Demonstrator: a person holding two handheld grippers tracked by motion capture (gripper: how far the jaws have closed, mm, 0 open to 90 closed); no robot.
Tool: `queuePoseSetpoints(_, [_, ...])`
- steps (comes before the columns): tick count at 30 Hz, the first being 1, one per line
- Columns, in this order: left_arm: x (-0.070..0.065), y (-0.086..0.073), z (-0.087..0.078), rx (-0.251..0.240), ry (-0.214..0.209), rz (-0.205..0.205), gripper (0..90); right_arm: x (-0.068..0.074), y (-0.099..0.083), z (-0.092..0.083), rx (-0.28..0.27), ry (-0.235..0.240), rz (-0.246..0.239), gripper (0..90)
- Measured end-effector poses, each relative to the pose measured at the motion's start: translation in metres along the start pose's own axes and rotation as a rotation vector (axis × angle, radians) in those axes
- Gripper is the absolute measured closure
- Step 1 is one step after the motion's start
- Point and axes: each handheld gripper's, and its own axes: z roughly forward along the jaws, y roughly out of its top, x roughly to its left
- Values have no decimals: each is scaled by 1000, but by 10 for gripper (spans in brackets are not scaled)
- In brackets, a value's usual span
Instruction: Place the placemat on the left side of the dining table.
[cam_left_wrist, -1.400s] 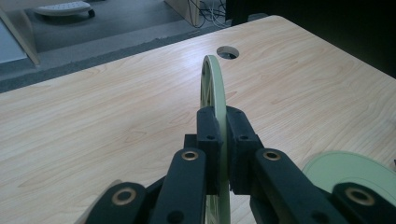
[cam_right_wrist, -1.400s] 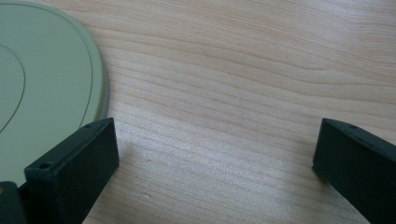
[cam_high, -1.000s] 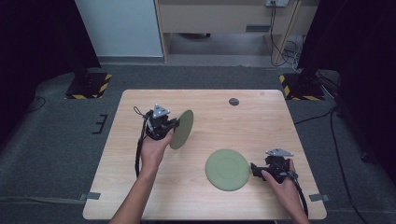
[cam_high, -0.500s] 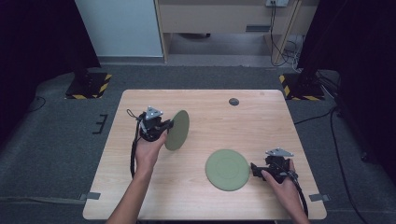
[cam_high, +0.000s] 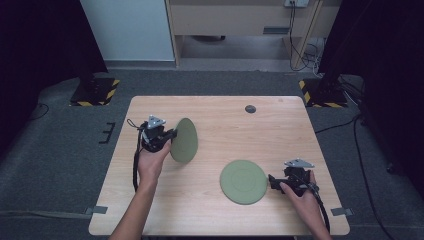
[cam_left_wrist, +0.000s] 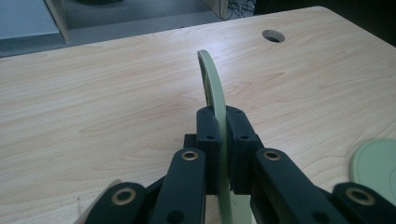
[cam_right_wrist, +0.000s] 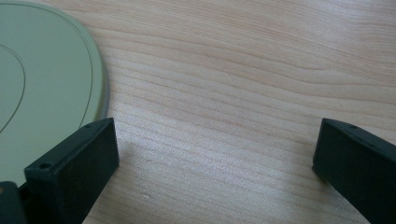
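Green round plate (cam_high: 184, 140) pinched on edge by left gripper (cam_high: 167, 135), now carried further toward tabletop's left edge. Second flat green plate (cam_high: 243, 181) near front-right, right gripper (cam_high: 274, 182) beside it, jaws spread. Likely repositioning, not stacking.

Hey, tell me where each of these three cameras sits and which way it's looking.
High view: above the person's side, looking forward and down on the table; both forearms, left claw and right claw show.
Left gripper view: rides the left claw, looking along jaws shut on the upright plate.
Right gripper view: rides the right claw, jaws open over bare wood.
Shared: the flat plate beside the right claw.
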Motion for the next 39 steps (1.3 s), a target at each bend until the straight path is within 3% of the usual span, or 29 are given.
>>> queuePoseSetpoints(13, [17,-11,-3,1,16,-39,853,0,0,0,0,0,-1,5])
queuePoseSetpoints(39, [39,-30,-6,20,42,-72,853,0,0,0,0,0,-2,5])
